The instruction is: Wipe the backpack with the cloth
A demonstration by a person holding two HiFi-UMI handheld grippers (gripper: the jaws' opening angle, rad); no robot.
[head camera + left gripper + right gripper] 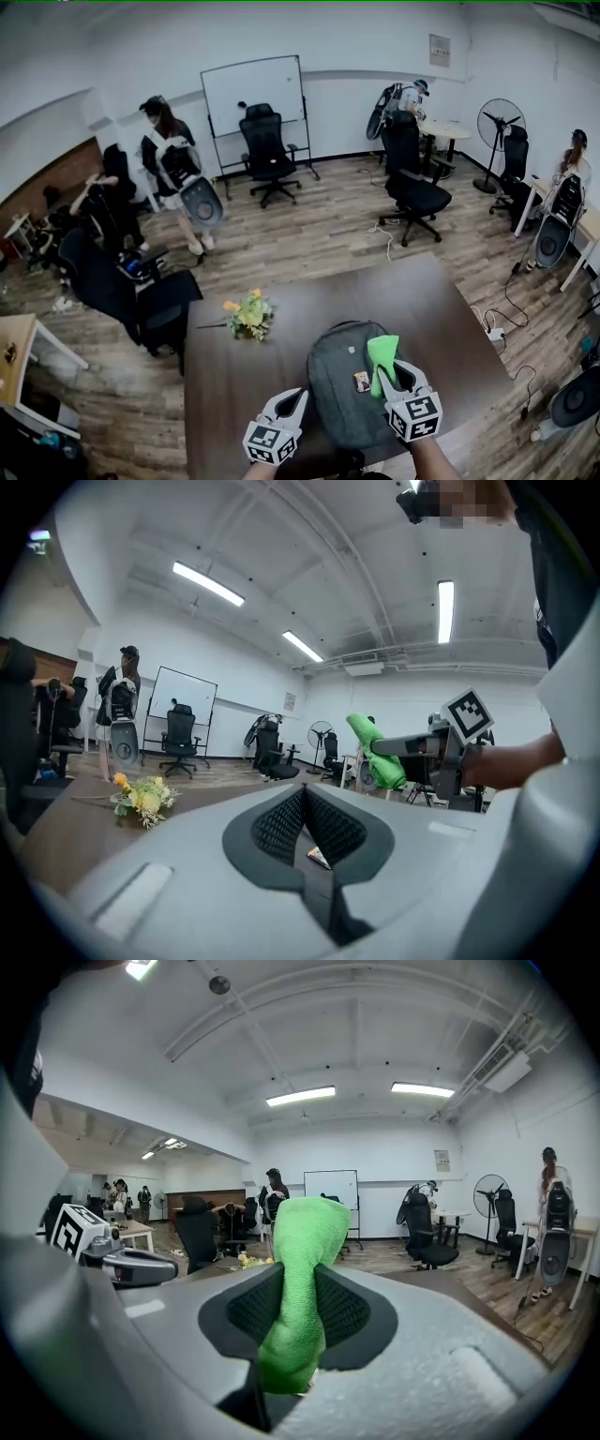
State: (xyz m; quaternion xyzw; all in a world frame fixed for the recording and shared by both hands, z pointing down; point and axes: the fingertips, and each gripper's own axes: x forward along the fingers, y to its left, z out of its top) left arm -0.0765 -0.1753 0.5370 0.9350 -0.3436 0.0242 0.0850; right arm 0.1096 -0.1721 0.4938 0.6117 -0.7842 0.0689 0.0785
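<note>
A grey backpack (339,398) lies flat on the dark brown table (234,384), with a small tag (362,381) on its front. My right gripper (397,372) hovers over the backpack's right side, shut on a bright green cloth (381,354). In the right gripper view the cloth (305,1241) stands up between the jaws of that gripper (300,1279). My left gripper (292,401) is at the backpack's left edge near the table front. Its jaws (304,794) are shut with nothing between them. The left gripper view also shows the cloth (373,750) off to the right.
A small bunch of yellow flowers (247,315) lies on the table left of the backpack. Beyond the table are office chairs (412,187), a whiteboard (253,94), a standing fan (497,122) and several people on the wooden floor.
</note>
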